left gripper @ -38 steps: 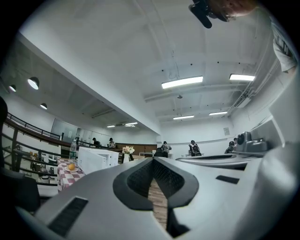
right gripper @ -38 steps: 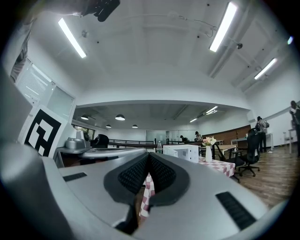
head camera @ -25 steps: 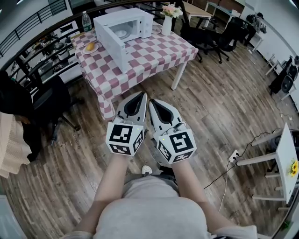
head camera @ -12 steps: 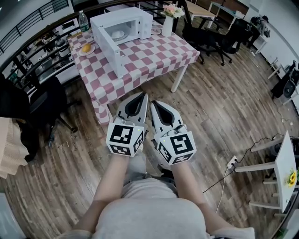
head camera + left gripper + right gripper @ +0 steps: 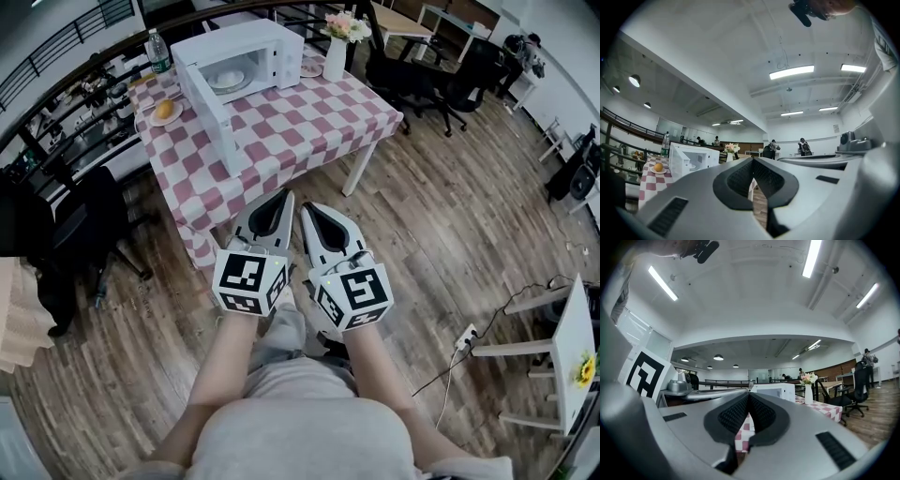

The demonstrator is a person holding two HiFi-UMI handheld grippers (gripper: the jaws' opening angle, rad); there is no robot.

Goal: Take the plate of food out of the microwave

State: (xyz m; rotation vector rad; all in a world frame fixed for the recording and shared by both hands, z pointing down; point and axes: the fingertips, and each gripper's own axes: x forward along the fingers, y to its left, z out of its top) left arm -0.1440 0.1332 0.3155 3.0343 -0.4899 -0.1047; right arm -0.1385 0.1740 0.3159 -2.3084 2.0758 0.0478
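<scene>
A white microwave point(image 5: 246, 42) stands with its door point(image 5: 208, 101) swung open on a table with a red and white checked cloth point(image 5: 300, 112). Inside it lies a white plate of pale food point(image 5: 228, 79). Both grippers are held side by side over the wooden floor, short of the table's near edge and pointing at it. My left gripper point(image 5: 284, 191) is shut with nothing in it, and so is my right gripper point(image 5: 304, 205). The left gripper view shows the microwave point(image 5: 693, 161) beyond its closed tip point(image 5: 753, 160). The right gripper view shows it point(image 5: 776, 391) past its own tip point(image 5: 749, 393).
An orange on a small plate point(image 5: 164, 111) and a water bottle point(image 5: 155, 47) stand left of the microwave. A vase of flowers point(image 5: 336, 52) stands to its right. Black office chairs point(image 5: 427, 75) are behind the table, another chair point(image 5: 89, 220) at its left. A white side table point(image 5: 572, 323) and a power strip point(image 5: 466, 314) are at the right.
The table and microwave have come nearer to the grippers and the plate inside shows more plainly. Both grippers stay shut, side by side.
</scene>
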